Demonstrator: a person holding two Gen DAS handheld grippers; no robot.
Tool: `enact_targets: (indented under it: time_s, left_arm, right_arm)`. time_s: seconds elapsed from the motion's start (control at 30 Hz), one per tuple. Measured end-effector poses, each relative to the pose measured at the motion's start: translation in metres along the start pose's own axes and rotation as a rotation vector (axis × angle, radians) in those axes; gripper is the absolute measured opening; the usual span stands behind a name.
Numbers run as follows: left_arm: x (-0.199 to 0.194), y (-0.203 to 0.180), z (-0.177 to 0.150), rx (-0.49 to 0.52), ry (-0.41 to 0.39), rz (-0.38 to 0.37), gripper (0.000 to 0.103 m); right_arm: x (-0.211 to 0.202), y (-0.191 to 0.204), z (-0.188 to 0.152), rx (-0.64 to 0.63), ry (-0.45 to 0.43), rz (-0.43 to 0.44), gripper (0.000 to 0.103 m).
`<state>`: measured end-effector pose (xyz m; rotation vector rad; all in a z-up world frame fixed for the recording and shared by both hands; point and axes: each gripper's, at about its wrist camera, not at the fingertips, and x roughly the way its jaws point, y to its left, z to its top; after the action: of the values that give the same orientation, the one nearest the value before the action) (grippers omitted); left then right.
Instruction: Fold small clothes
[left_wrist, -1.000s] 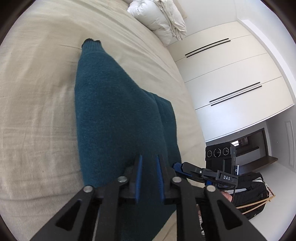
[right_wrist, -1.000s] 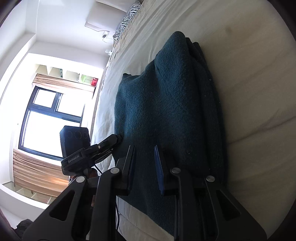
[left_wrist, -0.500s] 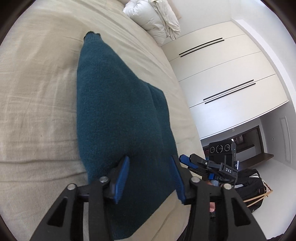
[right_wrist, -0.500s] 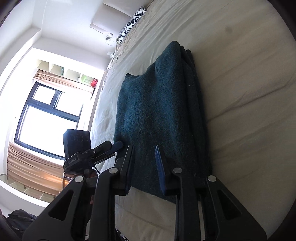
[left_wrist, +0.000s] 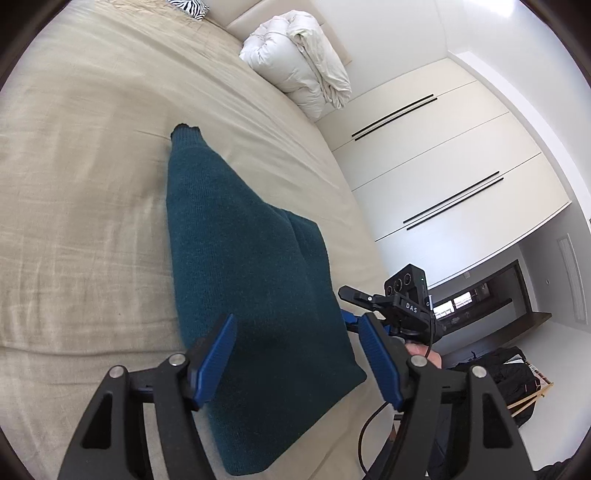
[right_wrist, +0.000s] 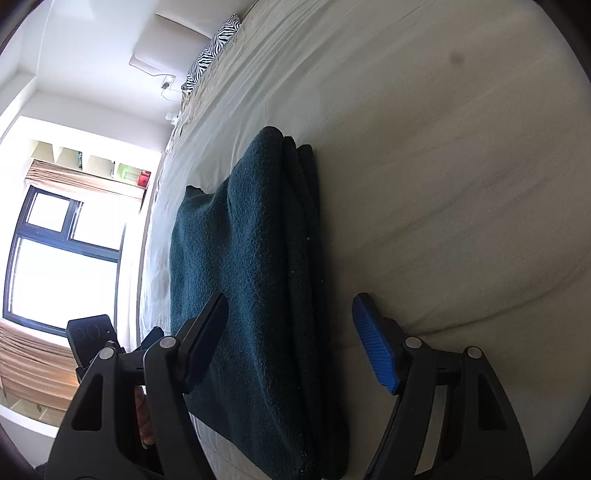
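Teal knit fabric, one folded garment (left_wrist: 251, 280), was laid flat on the beige bedsheet (left_wrist: 81, 221) near the bed's front edge. In the right wrist view the garment (right_wrist: 251, 288) was seen stacked in several layers, at least three folded edges being visible along its right side. One narrow cuffed end was seen at the far tip in the left wrist view.

Two grippers were counted, each with two blue-padded fingers. The left gripper (left_wrist: 297, 360) was held over the near end of the garment with its jaws spread and opening; the cloth was seen between the fingers, but no pad was pressed on it. The right gripper (right_wrist: 290, 341) was likewise held above the garment's near end, jaws wide and opening, one finger over the cloth and the other over bare sheet; nothing was pinched.

Each gripper was also caught in the other's camera, at the garment's side off the bed edge.

Farther out, one white bundled duvet (left_wrist: 299, 62) was seen at the head of the bed, and one zebra-striped pillow (right_wrist: 214, 48) beside it. White wardrobe doors (left_wrist: 443, 166) with two pairs of dark handle strips were noted, and one window (right_wrist: 62, 262) on the opposite side.
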<state>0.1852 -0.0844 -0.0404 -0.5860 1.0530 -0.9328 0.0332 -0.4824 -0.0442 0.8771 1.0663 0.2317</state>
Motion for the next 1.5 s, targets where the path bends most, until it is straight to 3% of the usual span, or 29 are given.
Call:
enact_targets:
  time_s: [0.17, 0.27, 0.4, 0.57, 0.6, 0.67, 0.73, 0.8, 0.9, 0.97, 1.17, 1.5]
  left_arm:
    - [0.001, 0.047, -0.001, -0.174, -0.022, 0.008, 0.073]
    - [0.018, 0.061, -0.001, -0.216, 0.049, 0.018, 0.073]
    - [0.046, 0.051, 0.011, -0.205, 0.136, 0.022, 0.075]
    - [0.072, 0.025, 0.011, -0.096, 0.212, 0.209, 0.075]
    - [0.074, 0.018, 0.010, -0.069, 0.218, 0.245, 0.074]
    - [0.076, 0.014, 0.009, -0.044, 0.223, 0.290, 0.063]
    - [0.074, 0.015, 0.009, -0.051, 0.226, 0.290, 0.056]
    - [0.068, 0.013, 0.010, -0.050, 0.225, 0.281, 0.050]
    - [0.054, 0.003, 0.010, -0.011, 0.221, 0.284, 0.045]
    - [0.038, -0.008, 0.008, 0.033, 0.207, 0.306, 0.044]
    - [-0.037, -0.026, -0.006, 0.131, 0.153, 0.389, 0.044]
    - [-0.162, 0.013, -0.032, 0.105, 0.088, 0.500, 0.045]
  right_arm:
    - [0.023, 0.002, 0.011, -0.029, 0.053, 0.007, 0.070]
    - [0.036, 0.000, 0.020, -0.032, 0.080, 0.018, 0.070]
    - [0.045, 0.006, 0.027, -0.051, 0.108, 0.014, 0.070]
    - [0.059, 0.029, 0.029, -0.113, 0.111, -0.056, 0.070]
    - [0.061, 0.032, 0.028, -0.128, 0.109, -0.083, 0.068]
    - [0.064, 0.042, 0.025, -0.158, 0.103, -0.150, 0.058]
    - [0.071, 0.053, 0.018, -0.188, 0.101, -0.213, 0.039]
    - [0.077, 0.073, 0.008, -0.230, 0.085, -0.282, 0.032]
    - [0.085, 0.104, -0.005, -0.336, 0.053, -0.424, 0.025]
    - [0.085, 0.127, -0.015, -0.389, 0.034, -0.475, 0.024]
    - [0.090, 0.192, -0.058, -0.489, 0.002, -0.436, 0.023]
    - [0.152, 0.282, -0.123, -0.600, 0.078, -0.320, 0.023]
